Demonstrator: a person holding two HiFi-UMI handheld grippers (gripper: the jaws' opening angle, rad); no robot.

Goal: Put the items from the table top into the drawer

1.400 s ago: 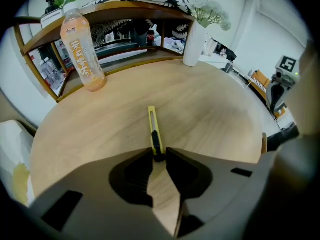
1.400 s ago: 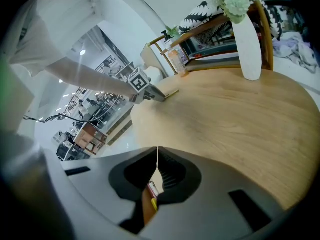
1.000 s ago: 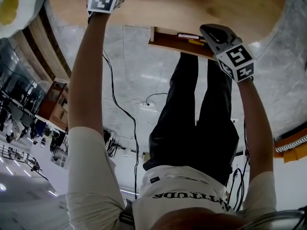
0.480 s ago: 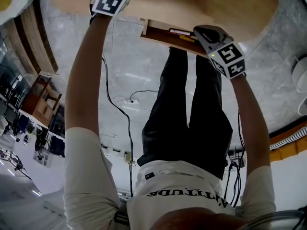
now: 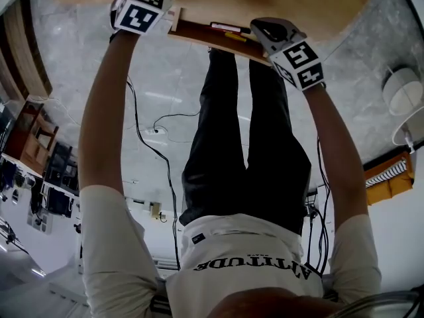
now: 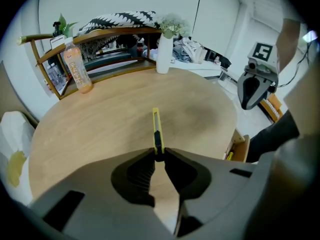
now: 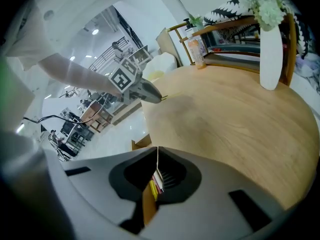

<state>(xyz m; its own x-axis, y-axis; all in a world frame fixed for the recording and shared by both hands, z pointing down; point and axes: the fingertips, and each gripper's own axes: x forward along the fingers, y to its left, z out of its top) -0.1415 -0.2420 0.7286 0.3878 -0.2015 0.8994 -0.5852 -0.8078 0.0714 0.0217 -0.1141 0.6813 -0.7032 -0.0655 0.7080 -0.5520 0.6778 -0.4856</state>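
The left gripper (image 6: 159, 155) pinches the near end of a yellow utility knife (image 6: 156, 124) between its jaw tips. The knife juts forward, away from the person, above the round wooden table (image 6: 100, 119). An open wooden drawer (image 5: 199, 34) hangs under the table's near edge. In the head view it lies between the two grippers, and the left one is just beside its left end. A yellow item (image 5: 236, 37) and a white pen-like piece (image 5: 225, 26) already lie in the drawer. The right gripper (image 7: 157, 149) hangs over the drawer's right part, its jaw tips pressed together with nothing between them. At the table's far side stand an orange drink bottle (image 6: 77, 66) and a white vase (image 6: 164, 54), in front of a wooden shelf (image 6: 115, 34).
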